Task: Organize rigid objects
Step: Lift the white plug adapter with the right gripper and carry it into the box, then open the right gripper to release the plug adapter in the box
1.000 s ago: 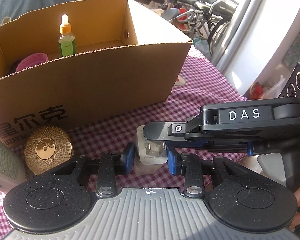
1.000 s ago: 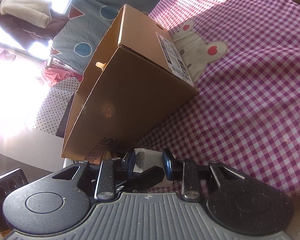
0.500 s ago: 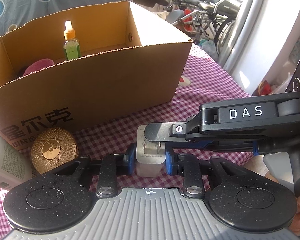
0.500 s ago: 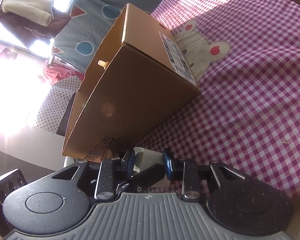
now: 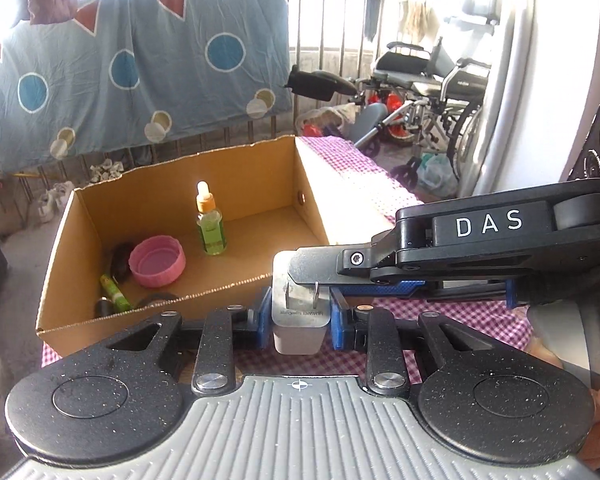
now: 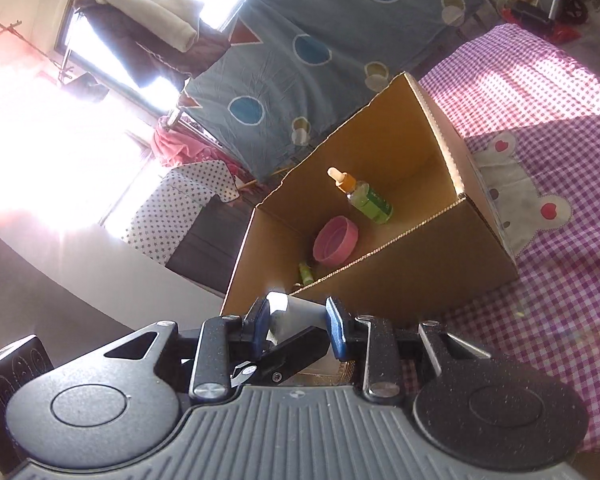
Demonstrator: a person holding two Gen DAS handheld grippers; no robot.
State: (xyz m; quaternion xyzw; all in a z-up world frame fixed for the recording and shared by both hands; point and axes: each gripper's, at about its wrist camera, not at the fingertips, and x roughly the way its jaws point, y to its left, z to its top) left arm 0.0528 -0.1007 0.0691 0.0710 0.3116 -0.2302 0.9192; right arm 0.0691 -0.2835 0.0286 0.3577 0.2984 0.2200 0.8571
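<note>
- White plug adapter [image 5: 298,322]: clamped between both tools, carried just short of the cardboard box's [image 5: 236,292] near wall.
- Left tool [image 5: 299,318]: closed on the adapter's sides.
- Right tool [image 6: 298,322]: gripping its other faces.
- Step judged: transfer; next, clear the rim, release inside beside the dropper bottle [image 5: 210,224].

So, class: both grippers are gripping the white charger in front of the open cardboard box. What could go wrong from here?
1. The left gripper and right gripper both clamp the one charger; uneven pulling could twist it loose.
2. It sits low against the cardboard box's near wall and may catch the rim.
3. Dropped in, it could topple the upright green dropper bottle beside the pink lid.
</note>
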